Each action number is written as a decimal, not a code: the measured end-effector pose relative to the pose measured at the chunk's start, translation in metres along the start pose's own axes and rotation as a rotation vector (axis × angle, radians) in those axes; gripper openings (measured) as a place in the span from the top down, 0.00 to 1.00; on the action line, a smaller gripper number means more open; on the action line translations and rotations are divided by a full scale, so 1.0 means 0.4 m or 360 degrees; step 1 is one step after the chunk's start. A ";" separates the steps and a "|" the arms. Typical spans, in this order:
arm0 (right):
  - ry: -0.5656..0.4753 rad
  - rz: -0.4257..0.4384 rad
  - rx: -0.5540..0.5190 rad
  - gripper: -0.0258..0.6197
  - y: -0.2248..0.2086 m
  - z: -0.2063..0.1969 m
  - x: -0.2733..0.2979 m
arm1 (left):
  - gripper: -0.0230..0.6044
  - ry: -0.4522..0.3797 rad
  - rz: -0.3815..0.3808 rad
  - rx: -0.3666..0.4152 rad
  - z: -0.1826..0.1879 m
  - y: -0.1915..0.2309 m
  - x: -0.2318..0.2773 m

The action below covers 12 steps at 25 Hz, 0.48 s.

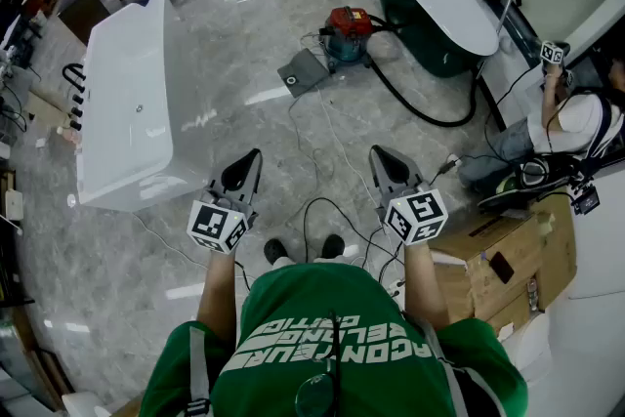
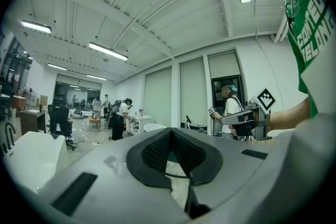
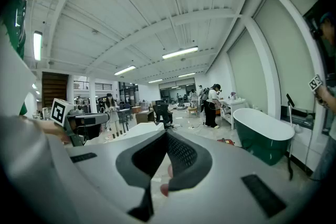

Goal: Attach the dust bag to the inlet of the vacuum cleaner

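Note:
The vacuum cleaner (image 1: 350, 26), red on top and blue below, stands on the floor far ahead of me, with a black hose (image 1: 420, 107) curving off to its right. A flat grey square thing (image 1: 305, 71) lies just left of it; I cannot tell whether it is the dust bag. My left gripper (image 1: 255, 155) and right gripper (image 1: 377, 152) are held side by side at waist height, far short of the vacuum. Both are shut with nothing between the jaws. In the right gripper view the vacuum (image 3: 227, 141) shows small beyond the shut right gripper (image 3: 167, 132).
A white bathtub (image 1: 127, 103) stands at the left and a dark green one (image 1: 435, 0) at the back right. Cardboard boxes (image 1: 508, 254) sit close at my right. A person (image 1: 571, 117) sits on the floor beyond them. Cables trail across the glossy floor.

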State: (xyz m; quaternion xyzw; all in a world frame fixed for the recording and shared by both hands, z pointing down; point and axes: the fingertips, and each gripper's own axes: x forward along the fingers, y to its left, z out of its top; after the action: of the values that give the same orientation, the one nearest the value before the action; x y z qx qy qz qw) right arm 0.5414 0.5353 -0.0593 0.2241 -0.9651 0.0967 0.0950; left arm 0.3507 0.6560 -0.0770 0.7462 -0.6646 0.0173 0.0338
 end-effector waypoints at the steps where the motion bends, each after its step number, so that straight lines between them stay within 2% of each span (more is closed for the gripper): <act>1: -0.0002 0.0001 0.0001 0.95 -0.008 0.001 -0.001 | 0.96 -0.0017 -0.0001 -0.0006 0.006 -0.005 0.007; 5: -0.0006 0.0009 0.0004 0.95 -0.044 0.000 -0.005 | 0.96 -0.0053 -0.0014 -0.0014 0.017 -0.030 0.037; 12: -0.0004 0.0052 0.0014 0.95 -0.094 -0.018 -0.026 | 0.96 0.0000 0.0021 -0.0086 0.000 -0.068 0.074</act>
State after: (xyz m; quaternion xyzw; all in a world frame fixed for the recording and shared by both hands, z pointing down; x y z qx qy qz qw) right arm 0.5686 0.5080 -0.0491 0.2088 -0.9683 0.1023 0.0912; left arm 0.3812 0.6298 -0.0757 0.7406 -0.6698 -0.0006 0.0539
